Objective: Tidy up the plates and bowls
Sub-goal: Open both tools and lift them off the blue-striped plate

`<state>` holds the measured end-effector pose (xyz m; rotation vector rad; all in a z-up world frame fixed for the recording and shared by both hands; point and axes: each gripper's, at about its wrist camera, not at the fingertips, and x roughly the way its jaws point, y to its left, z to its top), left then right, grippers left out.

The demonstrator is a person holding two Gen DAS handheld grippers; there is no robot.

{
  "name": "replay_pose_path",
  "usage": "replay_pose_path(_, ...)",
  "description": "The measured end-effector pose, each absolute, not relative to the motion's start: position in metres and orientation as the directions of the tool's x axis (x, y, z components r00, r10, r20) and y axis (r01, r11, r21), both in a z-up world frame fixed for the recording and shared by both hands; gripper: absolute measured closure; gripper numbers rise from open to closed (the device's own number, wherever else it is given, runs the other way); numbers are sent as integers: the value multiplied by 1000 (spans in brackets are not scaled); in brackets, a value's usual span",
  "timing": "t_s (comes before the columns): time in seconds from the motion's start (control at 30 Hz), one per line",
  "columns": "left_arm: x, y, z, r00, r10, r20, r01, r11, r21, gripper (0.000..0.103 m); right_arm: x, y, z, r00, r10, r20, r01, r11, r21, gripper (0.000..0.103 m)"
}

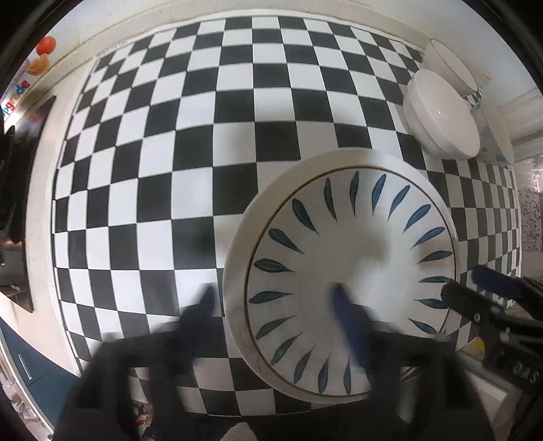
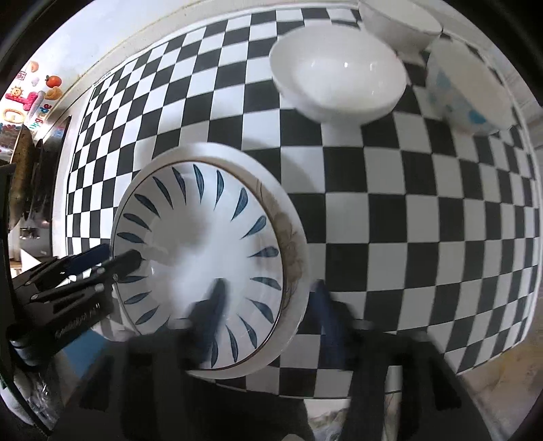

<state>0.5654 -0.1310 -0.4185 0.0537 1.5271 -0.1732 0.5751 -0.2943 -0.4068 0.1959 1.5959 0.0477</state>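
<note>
Step in hand (left wrist view): blue-leaf plate (image 1: 349, 288) sits stacked on a plain white plate (image 1: 237, 257) on the checkered table (image 1: 169, 152); both grippers straddle opposite rims, so this looks like lifting or settling the stack.
Left gripper (image 1: 275, 298): fingers wide, one outside the near-left rim, one over the plate's face; neither pad visibly presses, and blur hides contact.
Right gripper (image 1: 475, 285): enters at the right, fingers either side of the leaf plate's rim; a firm pinch cannot be confirmed.
Far right: white bowl (image 1: 441, 115) lies near a second white bowl (image 1: 451, 64).
Containers (right wrist view): white bowl (image 2: 339, 74) empty; the bowl behind (image 2: 400, 23) and a blue-patterned bowl (image 2: 468, 91) show no contents.
Under plate (image 2: 292, 237): carries a faint brown floral print.
Next move, judged: close both grips evenly, keep the stack level, then nest the bowls.
</note>
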Motion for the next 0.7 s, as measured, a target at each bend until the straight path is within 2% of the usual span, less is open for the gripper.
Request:
replay_pose_path(0.07, 563, -133, -414, 55, -73, -996, 146, 987, -64, 18, 574, -291, -403, -16, 133, -991, 88, 987, 131, 29)
replay_pose_path(0.13, 561, -134, -412, 61, -76, -995, 140, 988, -67, 18, 571, -292, -401, -13, 115, -993, 81, 990, 113, 19)
replay_pose_path(0.17, 561, -135, -408, 63, -80, -995, 137, 988, -70, 18, 571, -291, -401, -11, 104, -995, 76, 992, 103, 18)
replay_pose_path(0.4, 554, -125, -375, 120, -68, -990, 134, 990, -52, 18, 560, -296, -383, 15, 83, -996, 78, 993, 84, 18)
replay_pose_path(0.7, 518, -119, -283, 265, -34, -964, 126, 992, -1, 18, 524, -295, -271, 209, 69, -975, 68, 994, 85, 18)
